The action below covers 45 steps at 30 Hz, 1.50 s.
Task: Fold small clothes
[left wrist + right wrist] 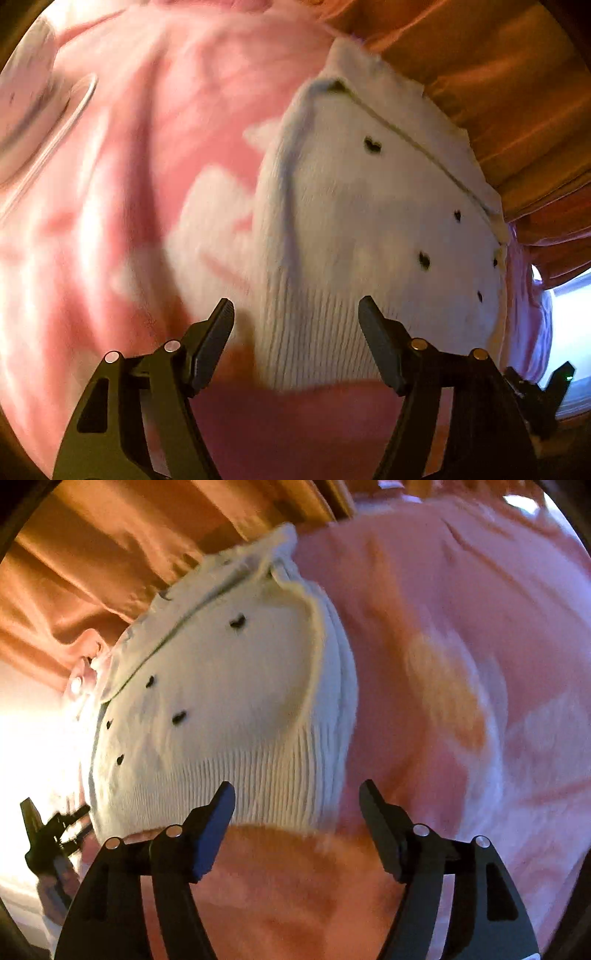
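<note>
Left fingers: My left gripper [296, 314] hangs spread wide, holding nothing, its tips at the ribbed hem of the white knit sweater [369, 221].
Right fingers: My right gripper [297, 795] is equally wide apart and empty; its left finger [218, 812] overlaps the hem's right corner, its right finger over the pink blanket [461, 627].
Garment: The sweater, dotted with small black hearts [372, 144], lies ahead of both sets of fingers, hem nearest, collar farthest, one side edge already turned inward.
Progress: I judge the fold partly done; the body looks narrowed, while the bottom-to-top fold seems left to do.
Pose: Both tools point forward and down at the hem from side by side; each glimpses the other at the frame's edge.
Beyond: An orange curtain [498, 92] hangs past the collar; the picture is motion-blurred.
</note>
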{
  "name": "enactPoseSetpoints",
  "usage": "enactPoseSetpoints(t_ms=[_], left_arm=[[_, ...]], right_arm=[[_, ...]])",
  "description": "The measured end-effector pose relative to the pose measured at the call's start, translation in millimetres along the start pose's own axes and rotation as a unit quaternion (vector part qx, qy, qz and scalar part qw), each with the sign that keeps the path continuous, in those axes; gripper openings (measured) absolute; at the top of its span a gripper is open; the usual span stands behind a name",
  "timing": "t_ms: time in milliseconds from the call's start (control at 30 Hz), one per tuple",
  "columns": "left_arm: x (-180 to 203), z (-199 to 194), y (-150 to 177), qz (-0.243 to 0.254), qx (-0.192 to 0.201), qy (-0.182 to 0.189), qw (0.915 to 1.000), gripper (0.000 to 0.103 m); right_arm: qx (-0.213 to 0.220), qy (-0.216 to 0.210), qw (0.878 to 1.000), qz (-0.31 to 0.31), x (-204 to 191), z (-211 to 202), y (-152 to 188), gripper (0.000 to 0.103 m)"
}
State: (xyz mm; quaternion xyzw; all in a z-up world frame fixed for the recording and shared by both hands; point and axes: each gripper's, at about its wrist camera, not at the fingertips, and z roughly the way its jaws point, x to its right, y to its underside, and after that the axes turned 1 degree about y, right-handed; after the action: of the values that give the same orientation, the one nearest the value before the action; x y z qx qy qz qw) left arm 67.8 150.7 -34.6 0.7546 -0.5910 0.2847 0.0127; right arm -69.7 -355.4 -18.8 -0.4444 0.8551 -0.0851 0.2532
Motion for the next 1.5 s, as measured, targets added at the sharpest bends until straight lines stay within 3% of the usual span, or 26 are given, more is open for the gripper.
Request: enactPoseSetpoints(t_ms=[133,233,333,367,400,433,467,500,667,833,1000,1367,1500], left_arm=[[7,9,14,0.029,0.007,-0.010,0.9995,0.073],[20,13,20,0.057,0.020,-0.027,0.9978,0.073],[28,14,23,0.073,0.021,-0.024,0.9968,0.060],[28,15,22,0.069,0.014,-0.012,0.9974,0.045],[27,16,21,0.063,0.009,-0.007,0.9979,0.039],[25,17,19,0.055,0.000,0.006,0.9985,0.021],[22,18,18,0.046,-0.010,0.017,0.9988,0.012],[20,17,18,0.041,-0.010,0.021,0.9989,0.009],[31,-15,25,0.073,0.026,0.031,0.9965,0.007],[43,-56,35,0.100,0.057,0.053,0.9920,0.006],[41,-83,57,0.116,0.052,0.074,0.9891,0.006],[18,-107,125,0.122,0.007,0.065,0.9904,0.006],[20,-89,123,0.121,0.000,0.053,0.9913,0.007]], right_arm=[[0.000,-0.002,1.000,0.004,-3,10,6,0.070],[0.002,-0.026,1.000,0.003,-5,14,7,0.070],[0.010,-0.029,1.000,0.004,-7,21,8,0.069],[0.015,-0.028,0.999,0.003,-8,21,8,0.065],[0.020,-0.031,0.999,0.001,-9,21,8,0.052],[0.022,-0.034,0.999,0.000,-9,20,7,0.040],[0.021,-0.039,0.999,0.001,-9,19,6,0.012],[0.028,-0.043,0.999,0.002,-9,16,5,0.007],[0.106,-0.039,0.993,-0.040,-23,-28,10,0.006],[0.148,-0.030,0.986,-0.068,-30,-70,28,0.005],[0.144,-0.026,0.987,-0.066,-22,-96,52,0.004],[0.093,0.005,0.993,-0.078,6,-132,126,0.000],[0.089,0.004,0.994,-0.056,17,-123,120,0.002]])
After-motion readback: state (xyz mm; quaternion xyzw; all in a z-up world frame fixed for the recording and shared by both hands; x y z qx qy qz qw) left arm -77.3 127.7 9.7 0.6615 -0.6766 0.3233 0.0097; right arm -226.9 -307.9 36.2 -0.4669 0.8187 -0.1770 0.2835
